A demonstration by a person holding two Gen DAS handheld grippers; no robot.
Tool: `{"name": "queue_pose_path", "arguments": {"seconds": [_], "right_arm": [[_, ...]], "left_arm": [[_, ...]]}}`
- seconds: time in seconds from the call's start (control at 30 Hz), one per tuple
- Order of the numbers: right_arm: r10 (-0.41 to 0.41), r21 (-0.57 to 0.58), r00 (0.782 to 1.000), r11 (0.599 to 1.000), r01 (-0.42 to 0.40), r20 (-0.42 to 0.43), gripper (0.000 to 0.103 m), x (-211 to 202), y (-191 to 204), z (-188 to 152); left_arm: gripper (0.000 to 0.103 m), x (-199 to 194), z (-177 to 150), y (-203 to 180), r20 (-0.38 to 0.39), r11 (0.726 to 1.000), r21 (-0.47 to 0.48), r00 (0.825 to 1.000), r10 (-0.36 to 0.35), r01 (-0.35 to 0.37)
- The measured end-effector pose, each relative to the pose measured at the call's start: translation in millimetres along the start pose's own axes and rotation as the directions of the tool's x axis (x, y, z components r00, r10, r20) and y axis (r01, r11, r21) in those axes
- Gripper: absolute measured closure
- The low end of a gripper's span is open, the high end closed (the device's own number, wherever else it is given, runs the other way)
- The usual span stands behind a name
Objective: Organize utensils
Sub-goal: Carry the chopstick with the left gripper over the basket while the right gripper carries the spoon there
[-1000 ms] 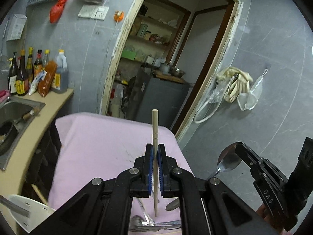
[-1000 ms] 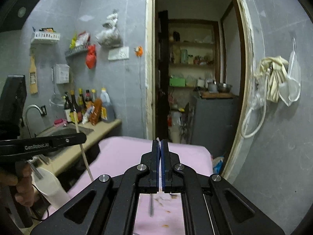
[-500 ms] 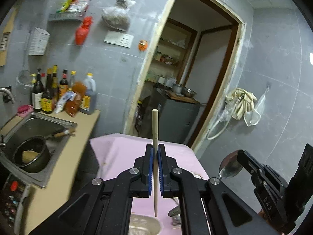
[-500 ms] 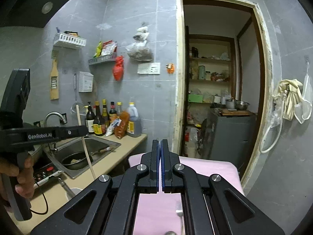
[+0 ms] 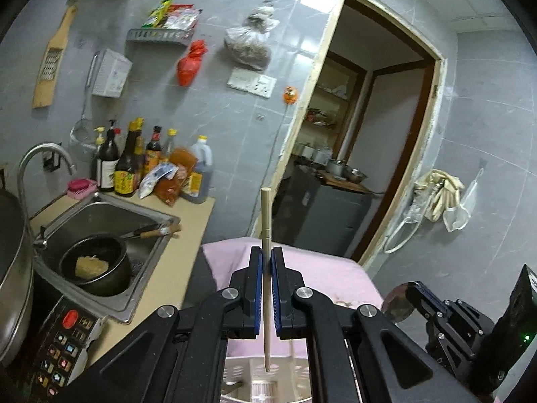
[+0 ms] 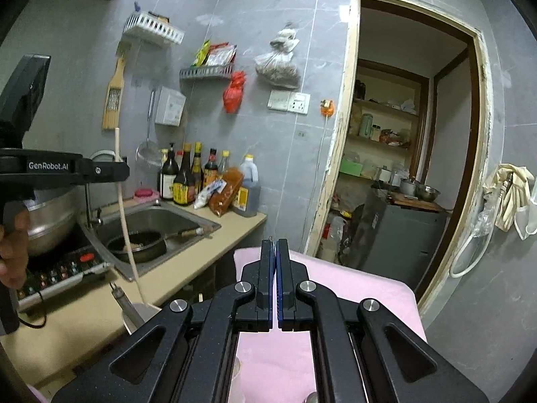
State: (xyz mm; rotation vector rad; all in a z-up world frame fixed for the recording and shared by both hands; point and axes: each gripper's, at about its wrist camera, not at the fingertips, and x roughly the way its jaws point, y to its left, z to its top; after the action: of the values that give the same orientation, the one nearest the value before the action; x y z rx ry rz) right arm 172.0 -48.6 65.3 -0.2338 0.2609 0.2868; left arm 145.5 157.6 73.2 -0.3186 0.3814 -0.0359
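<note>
While we carry both tools over the holder:
Left gripper (image 5: 265,258): clamped on chopstick (image 5: 266,221), upright at frame centre, ready to drop.
Right gripper (image 6: 276,252): clenched on spoon (image 5: 397,305), lower right.
Holder (image 5: 246,367): bottom centre, we judge it the target.

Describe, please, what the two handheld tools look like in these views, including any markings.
Both tools are matte black with angular, cut-out linkage arms, silver pivot bolts and blue pads on the fingers. The left tool carries white "GenRobot.AI" lettering along its side, and a thin black cable loops below its handle. The right tool shows a small green light.
</note>
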Motion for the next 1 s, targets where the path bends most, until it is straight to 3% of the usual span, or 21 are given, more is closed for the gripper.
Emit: {"name": "queue_pose_path", "arguments": {"seconds": [0.3, 0.5, 1.0], "right_arm": [[-0.023, -0.078, 0.998, 0.997, 0.019, -0.059, 0.101, 17.9, 12.2, -18.8], [-0.013, -0.124, 0.996, 0.992, 0.002, -0.086, 0.101, 26.4, 21.5, -31.0], [0.024, -0.161, 0.982, 0.985, -0.055, -0.188, 0.101, 44.2, 25.7, -59.8]], "left_arm": [[0.098, 22.0, -29.0, 14.6, -0.056, 0.999, 0.018, 0.998, 0.029, -0.028], [0.098, 31.5, -49.8, 11.7, -0.065, 0.996, 0.078, 0.997, 0.048, -0.043], [0.098, 54.1, -94.6, 12.6, -0.145, 0.999, 0.054, 0.989, 0.005, 0.003]]}}
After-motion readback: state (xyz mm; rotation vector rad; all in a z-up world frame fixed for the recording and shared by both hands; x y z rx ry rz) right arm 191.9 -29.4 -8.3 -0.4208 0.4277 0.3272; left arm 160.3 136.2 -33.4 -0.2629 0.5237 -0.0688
